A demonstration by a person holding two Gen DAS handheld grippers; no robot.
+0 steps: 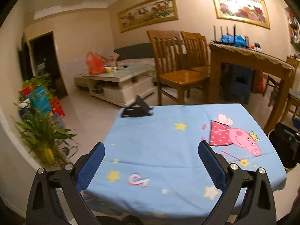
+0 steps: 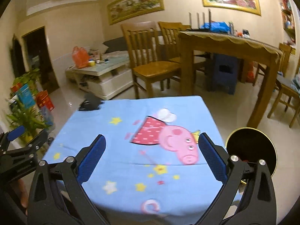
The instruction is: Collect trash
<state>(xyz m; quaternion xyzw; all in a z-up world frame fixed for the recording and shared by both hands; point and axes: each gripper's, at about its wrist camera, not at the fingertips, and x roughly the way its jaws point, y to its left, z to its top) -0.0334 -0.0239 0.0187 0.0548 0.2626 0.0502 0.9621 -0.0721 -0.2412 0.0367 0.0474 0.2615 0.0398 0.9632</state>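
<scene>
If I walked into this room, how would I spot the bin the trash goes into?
Find the small table with the blue cartoon-pig cloth. Just off its right edge, lower down, stands a round black bin, seen from above. Its thin gold rim and dark open mouth set it apart from the wooden chairs behind.

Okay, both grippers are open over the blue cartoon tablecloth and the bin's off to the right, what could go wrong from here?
1. The black stand sits at the far edge of the tablecloth; a careless sweep could knock it off.
2. The loose cloth overhangs the table, so a closing left gripper or right gripper might pinch and drag it.
3. The bin stands beside and below the table; a drop could miss.
</scene>
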